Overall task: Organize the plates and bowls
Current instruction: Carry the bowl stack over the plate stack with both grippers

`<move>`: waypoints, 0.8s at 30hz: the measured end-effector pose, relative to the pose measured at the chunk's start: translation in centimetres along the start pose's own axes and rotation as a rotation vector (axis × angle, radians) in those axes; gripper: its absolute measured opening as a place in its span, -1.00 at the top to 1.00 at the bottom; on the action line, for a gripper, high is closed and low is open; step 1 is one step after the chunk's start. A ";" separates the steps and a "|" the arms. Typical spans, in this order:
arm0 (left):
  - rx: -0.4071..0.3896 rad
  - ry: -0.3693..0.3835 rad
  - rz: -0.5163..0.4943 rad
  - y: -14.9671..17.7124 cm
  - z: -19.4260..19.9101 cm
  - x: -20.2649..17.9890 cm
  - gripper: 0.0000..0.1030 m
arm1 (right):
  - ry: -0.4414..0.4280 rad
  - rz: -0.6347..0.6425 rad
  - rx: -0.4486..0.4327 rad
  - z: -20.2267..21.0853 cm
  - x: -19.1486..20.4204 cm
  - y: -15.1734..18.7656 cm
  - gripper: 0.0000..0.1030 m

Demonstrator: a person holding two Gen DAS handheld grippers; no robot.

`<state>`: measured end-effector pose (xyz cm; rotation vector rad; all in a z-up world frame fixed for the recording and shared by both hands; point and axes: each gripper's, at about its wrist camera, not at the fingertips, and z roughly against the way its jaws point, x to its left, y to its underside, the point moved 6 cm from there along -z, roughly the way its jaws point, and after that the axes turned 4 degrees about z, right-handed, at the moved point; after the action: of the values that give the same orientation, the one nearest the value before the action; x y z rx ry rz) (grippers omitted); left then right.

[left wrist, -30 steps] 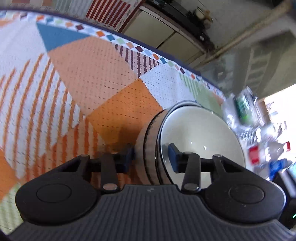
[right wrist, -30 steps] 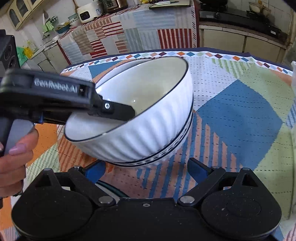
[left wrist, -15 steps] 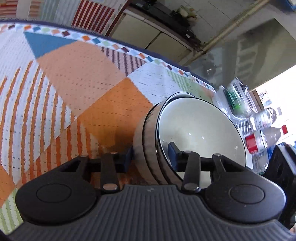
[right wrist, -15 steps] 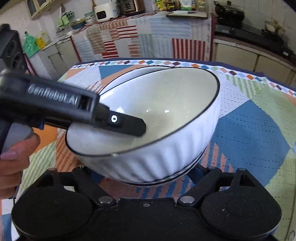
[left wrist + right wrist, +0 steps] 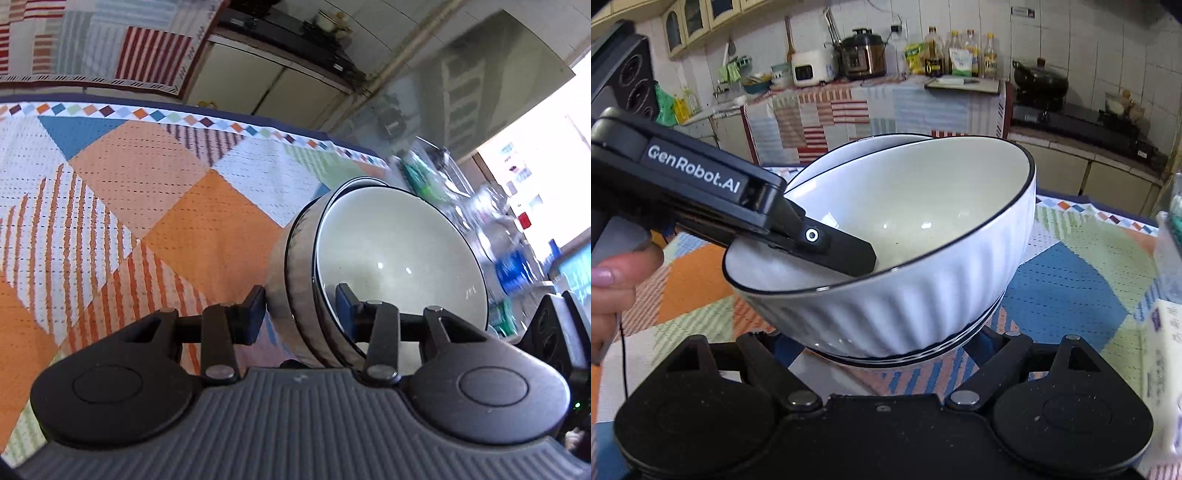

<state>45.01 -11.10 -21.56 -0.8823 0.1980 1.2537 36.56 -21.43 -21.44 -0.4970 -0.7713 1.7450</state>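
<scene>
A stack of nested white ribbed bowls (image 5: 923,221) with dark rims hangs tilted above the patchwork tablecloth (image 5: 1071,295). My left gripper (image 5: 300,308) is shut on the stack's (image 5: 399,258) near wall, one finger inside and one outside. In the right wrist view its inner finger (image 5: 846,254) lies in the top bowl. My right gripper (image 5: 886,350) stands wide under the stack. Its fingers close in on either side of the base, and the bowls hide the pads.
A person's hand (image 5: 613,280) holds the left gripper's handle. A white tissue pack (image 5: 1163,369) lies at the table's right edge. Blurred bottles (image 5: 517,229) stand beyond the bowls. A covered counter (image 5: 886,107) and a stove (image 5: 1071,118) lie past the table's far edge.
Both grippers have risen with the bowl stack, which now fills more of the right wrist view. The right fingers have drawn in under the stack's base. The left gripper has rolled.
</scene>
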 end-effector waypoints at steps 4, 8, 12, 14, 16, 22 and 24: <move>-0.010 -0.013 -0.052 1.0 2.2 -2.0 0.24 | 0.007 -0.017 -0.026 2.4 1.0 0.2 -0.77; -0.014 -0.001 -0.082 1.9 4.8 -4.1 0.24 | 0.022 -0.001 -0.060 4.8 1.8 -0.1 -0.77; 0.002 0.003 -0.091 3.1 7.2 -5.6 0.23 | 0.031 0.029 -0.081 7.5 3.1 0.1 -0.77; 0.011 -0.004 -0.088 3.9 8.2 -6.2 0.21 | 0.052 0.052 -0.090 8.6 3.8 0.2 -0.77; 0.013 -0.021 -0.104 5.0 9.0 -6.6 0.20 | 0.064 0.072 -0.097 9.5 4.7 0.6 -0.77; 0.034 -0.048 -0.089 8.2 10.9 -6.3 0.20 | 0.018 0.056 -0.091 10.8 6.5 2.2 -0.77; 0.033 -0.050 -0.081 9.1 11.3 -6.1 0.21 | 0.009 0.060 -0.086 11.1 7.1 2.6 -0.77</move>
<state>31.28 -7.62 -14.78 -0.8218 0.1411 1.1923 25.16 -17.89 -15.16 -0.5911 -0.8358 1.7690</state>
